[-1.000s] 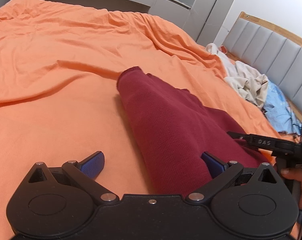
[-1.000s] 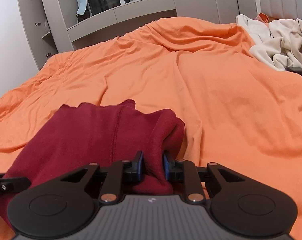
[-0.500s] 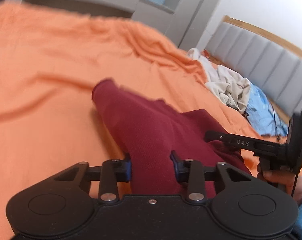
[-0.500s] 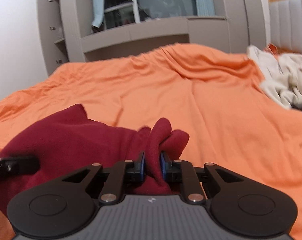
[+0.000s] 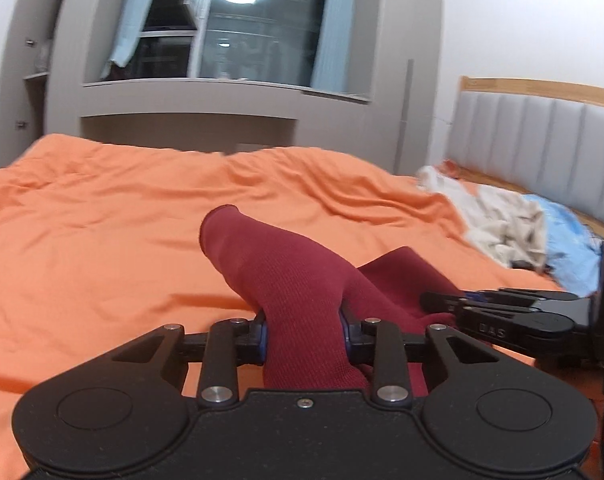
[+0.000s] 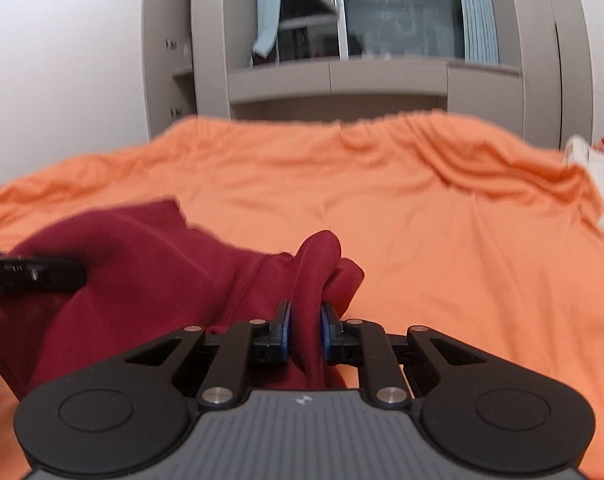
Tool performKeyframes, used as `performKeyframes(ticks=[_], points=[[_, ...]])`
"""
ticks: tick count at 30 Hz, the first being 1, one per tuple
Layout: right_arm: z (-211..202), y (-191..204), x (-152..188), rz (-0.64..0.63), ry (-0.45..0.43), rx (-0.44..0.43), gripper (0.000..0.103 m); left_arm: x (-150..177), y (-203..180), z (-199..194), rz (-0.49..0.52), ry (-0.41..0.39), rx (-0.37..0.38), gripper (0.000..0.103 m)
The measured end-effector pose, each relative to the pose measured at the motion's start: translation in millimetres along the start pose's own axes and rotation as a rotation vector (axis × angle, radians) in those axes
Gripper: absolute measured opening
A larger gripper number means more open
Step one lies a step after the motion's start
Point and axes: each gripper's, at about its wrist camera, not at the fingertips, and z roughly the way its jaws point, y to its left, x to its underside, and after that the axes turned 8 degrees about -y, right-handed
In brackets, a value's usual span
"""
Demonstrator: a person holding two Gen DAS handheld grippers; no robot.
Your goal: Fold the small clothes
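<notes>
Above the orange bed point(image 5: 101, 240), left gripper point(image 5: 304, 330), angled slightly downward, has just closed and clamps a rolled sleeve of the maroon garment point(image 5: 285, 276); at right, right gripper point(image 6: 305, 330), similarly pitched, pinches a bunched fold of the garment, which hangs lifted between both.

Orange bedsheet point(image 5: 101, 240) rumpled across the bed — creases toward the far edge. Grey padded headboard point(image 5: 542, 144) with wooden rim at right. Cream and blue laundry heap point(image 5: 510, 228) near it. Grey cabinets point(image 6: 382, 76), dark window point(image 5: 253, 32) — ceiling lamp reflected.
</notes>
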Motion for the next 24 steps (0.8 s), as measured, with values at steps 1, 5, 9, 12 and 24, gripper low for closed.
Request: performKeyframes(ticks=[1, 5, 9, 12, 24], points=[[3, -2, 5, 0.003, 0.024, 0.011, 0.018, 2, 6, 1, -0.012, 0.013, -0.017, 0.033], [3, -17, 11, 0.086, 0.056, 0.025, 0.025, 24, 35, 20, -0.128, 0.147, -0.05, 0.035], [3, -21, 13, 0.101, 0.064, 0.037, 0.037, 44, 52, 27, -0.189, 0.217, -0.086, 0.043], [0, -20, 11, 0.103, 0.053, 0.047, 0.046, 45, 53, 27, -0.185, 0.217, -0.09, 0.049], [-20, 8, 6, 0.03, 0.037, 0.022, 0.083, 51, 56, 11, -0.165, 0.226, -0.152, 0.096]])
